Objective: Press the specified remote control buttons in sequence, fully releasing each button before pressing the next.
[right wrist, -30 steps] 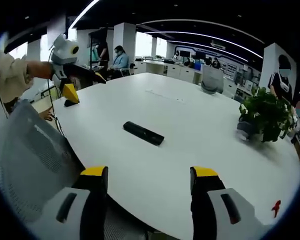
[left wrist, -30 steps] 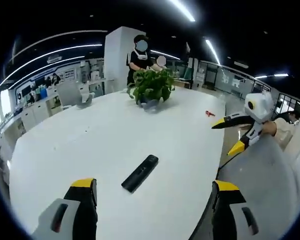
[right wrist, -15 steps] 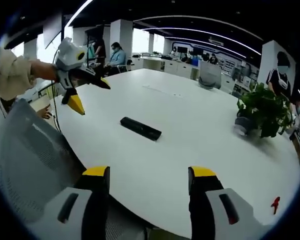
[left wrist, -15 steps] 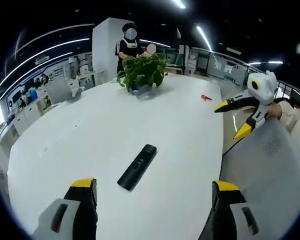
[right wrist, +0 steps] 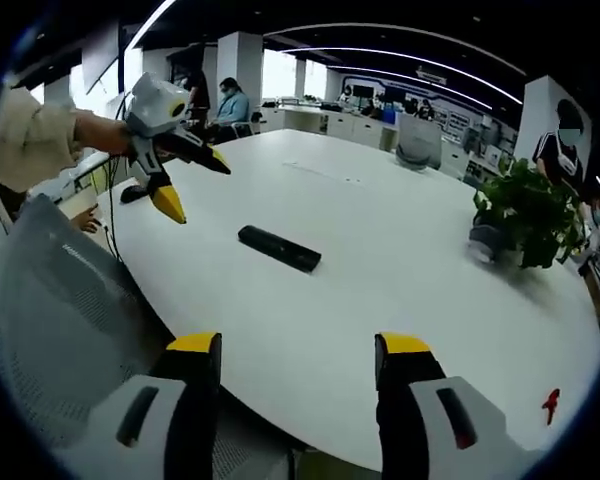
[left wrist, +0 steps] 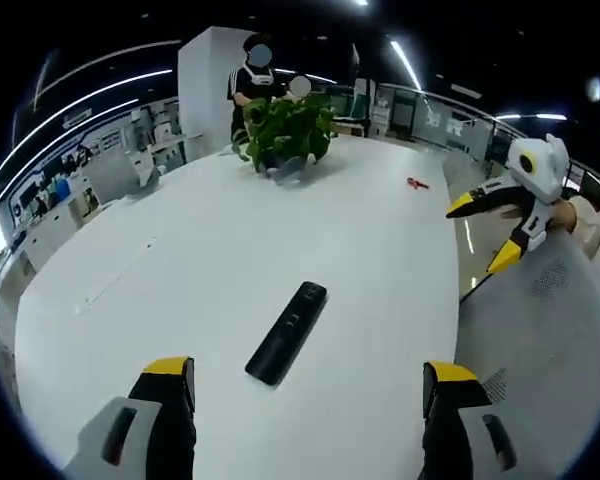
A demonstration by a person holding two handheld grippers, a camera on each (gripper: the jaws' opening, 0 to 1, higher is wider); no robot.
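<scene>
Open-plan office behind, and a broad white table (left wrist: pixel 230 240) under both of my tools. I hold the left gripper (left wrist: pixel 305 375) with its jaws wide and empty; the black remote control (left wrist: pixel 286 332) lies flat just ahead, between them, untouched. My right gripper (right wrist: pixel 295 350) also has its jaws spread on nothing, with the remote well ahead of them and slightly left. I judge both hang back to keep it in sight. A pot (right wrist: pixel 488 245) beyond holds a leafy plant (right wrist: pixel 528 222).
</scene>
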